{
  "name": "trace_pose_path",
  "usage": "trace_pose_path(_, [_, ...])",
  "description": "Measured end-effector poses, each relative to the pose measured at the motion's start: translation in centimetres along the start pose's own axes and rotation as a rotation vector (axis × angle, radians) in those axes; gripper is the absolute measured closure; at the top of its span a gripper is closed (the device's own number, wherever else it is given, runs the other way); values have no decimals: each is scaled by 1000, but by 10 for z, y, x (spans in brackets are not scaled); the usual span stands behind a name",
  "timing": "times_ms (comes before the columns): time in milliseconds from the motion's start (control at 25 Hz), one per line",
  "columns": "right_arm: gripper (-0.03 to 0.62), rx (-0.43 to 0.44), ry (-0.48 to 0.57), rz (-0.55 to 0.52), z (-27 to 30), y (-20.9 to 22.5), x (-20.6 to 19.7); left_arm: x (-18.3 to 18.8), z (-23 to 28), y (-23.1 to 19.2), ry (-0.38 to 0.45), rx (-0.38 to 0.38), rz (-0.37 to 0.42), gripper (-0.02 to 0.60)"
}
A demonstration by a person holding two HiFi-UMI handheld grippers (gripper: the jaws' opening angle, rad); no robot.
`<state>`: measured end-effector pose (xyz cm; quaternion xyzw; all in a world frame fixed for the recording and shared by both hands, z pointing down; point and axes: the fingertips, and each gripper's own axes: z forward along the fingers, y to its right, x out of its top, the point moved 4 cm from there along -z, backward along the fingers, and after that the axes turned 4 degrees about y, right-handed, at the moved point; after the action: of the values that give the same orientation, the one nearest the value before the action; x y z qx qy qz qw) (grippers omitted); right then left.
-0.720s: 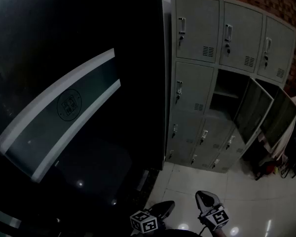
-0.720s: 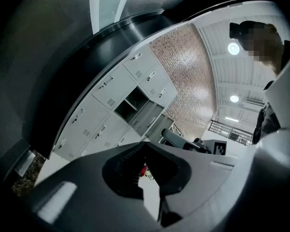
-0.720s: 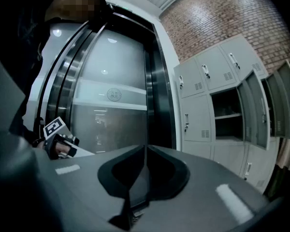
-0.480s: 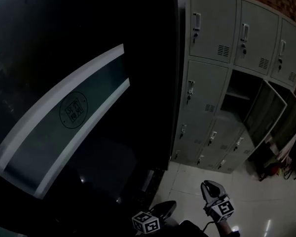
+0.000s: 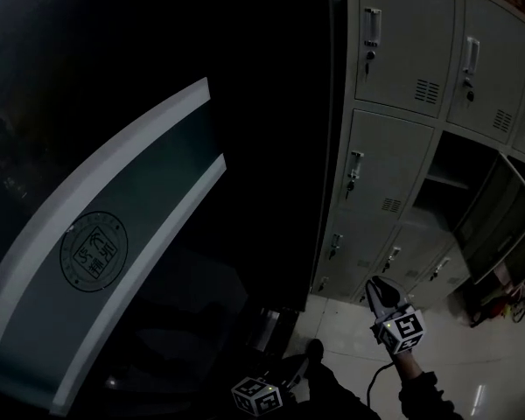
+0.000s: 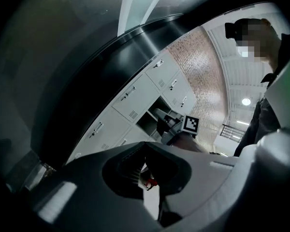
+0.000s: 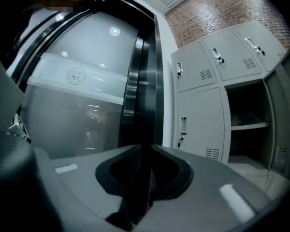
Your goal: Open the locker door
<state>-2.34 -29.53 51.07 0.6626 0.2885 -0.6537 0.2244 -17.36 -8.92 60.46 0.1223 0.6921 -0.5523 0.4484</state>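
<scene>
A bank of grey lockers (image 5: pixel 420 138) stands at the right, beside a dark wall. Its middle-row left door (image 5: pixel 387 173) is closed, with a small handle (image 5: pixel 354 171). The compartment to its right (image 5: pixel 459 169) stands open, its door (image 5: pixel 507 208) swung out. My right gripper (image 5: pixel 378 289) is raised level toward the lockers, apart from them, jaws together on nothing. In the right gripper view the right gripper (image 7: pixel 144 148) faces the closed door (image 7: pixel 203 120) and handle (image 7: pixel 183 127). My left gripper (image 5: pixel 293 370) hangs low at the bottom edge; its own view shows the left gripper (image 6: pixel 145 146) closed and empty.
A dark glass wall with a pale curved band and round emblem (image 5: pixel 92 252) fills the left. A black pillar (image 7: pixel 142 81) separates it from the lockers. Cloth and small red items (image 5: pixel 507 300) lie on the tiled floor (image 5: pixel 472 357) by the open doors.
The view has swung and closed in on the lockers. My right gripper has risen and moved forward toward them. The left gripper has stayed low.
</scene>
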Motion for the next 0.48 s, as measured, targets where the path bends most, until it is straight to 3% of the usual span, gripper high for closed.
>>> trace_pose_path(200, [535,-13,15,-31,128,86,-3,47,72,-54,2,49,2,566])
trace_pose_path(480, [525,-77,58,-82,278,179,14,117,180,-104,8,49,38,566])
